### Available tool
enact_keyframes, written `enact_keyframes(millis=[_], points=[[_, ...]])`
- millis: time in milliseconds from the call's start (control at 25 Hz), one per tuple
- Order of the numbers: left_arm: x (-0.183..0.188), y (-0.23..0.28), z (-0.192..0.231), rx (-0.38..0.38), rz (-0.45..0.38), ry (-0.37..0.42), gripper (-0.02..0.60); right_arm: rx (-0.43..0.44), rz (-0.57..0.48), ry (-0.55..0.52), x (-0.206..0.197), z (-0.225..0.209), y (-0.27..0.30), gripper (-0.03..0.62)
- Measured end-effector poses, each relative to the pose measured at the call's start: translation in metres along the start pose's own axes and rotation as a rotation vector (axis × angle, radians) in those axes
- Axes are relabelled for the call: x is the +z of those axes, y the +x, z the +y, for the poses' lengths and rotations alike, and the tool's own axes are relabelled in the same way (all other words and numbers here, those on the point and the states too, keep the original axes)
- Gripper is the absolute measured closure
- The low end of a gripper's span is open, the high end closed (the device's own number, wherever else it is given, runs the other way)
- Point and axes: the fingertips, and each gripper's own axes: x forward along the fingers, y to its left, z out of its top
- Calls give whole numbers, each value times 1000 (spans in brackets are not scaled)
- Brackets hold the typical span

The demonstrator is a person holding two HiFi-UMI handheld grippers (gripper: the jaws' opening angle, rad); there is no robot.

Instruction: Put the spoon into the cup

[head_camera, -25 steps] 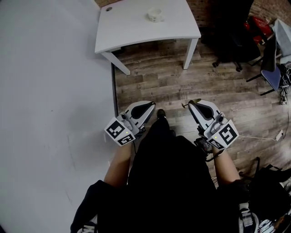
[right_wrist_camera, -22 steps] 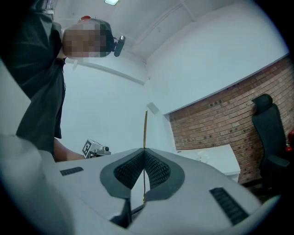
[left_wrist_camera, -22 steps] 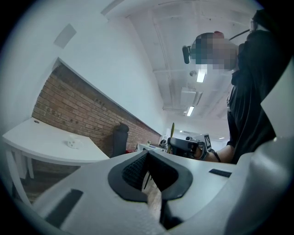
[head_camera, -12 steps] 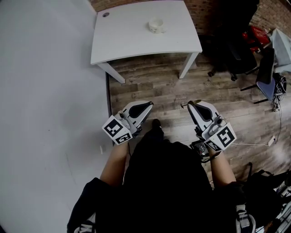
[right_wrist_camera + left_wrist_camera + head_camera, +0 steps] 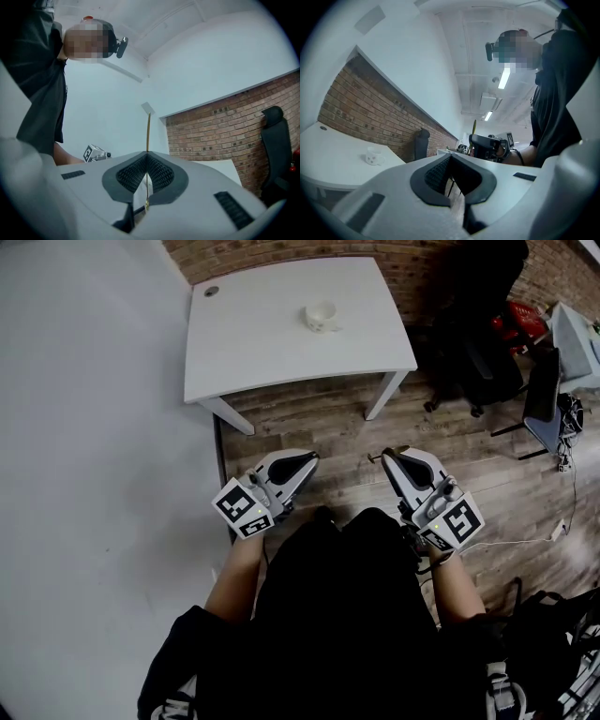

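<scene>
A small white cup (image 5: 321, 317) stands on the white table (image 5: 253, 343) ahead of me, also small and far off as the cup (image 5: 372, 157) in the left gripper view. My right gripper (image 5: 387, 457) is held over the wood floor, shut on a thin golden spoon (image 5: 148, 133) that sticks up out of its jaws (image 5: 147, 157). That spoon (image 5: 474, 128) also shows in the left gripper view. My left gripper (image 5: 307, 459) hangs level with it, jaws shut with nothing between them (image 5: 450, 160). Both are well short of the table.
A white wall (image 5: 94, 474) runs along my left. A brick wall (image 5: 281, 251) backs the table. Black office chairs (image 5: 473, 343), a blue chair (image 5: 548, 395) and red things (image 5: 521, 320) stand to the right. A cable (image 5: 534, 535) lies on the floor.
The table and cup have slid down and further into the head view as the person steps towards them. Both grippers keep their pose, the spoon still held.
</scene>
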Motion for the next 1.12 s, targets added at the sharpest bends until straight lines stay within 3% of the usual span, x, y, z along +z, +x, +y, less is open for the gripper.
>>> enact_keyframes(millis=[280,520,920,1120], points=[[1,21,28,-55,11,-12,565,-60,27,0,-2,-26,6,588],[1,40,43,-63,4,-1,565,-46,56,20,-14,-48,14,588],[12,71,110,32,56,19,565,52,40,60,-26,-119,66,588],[28,104,145,92,66,29,565,76,3,73,-11,-167,74,588]])
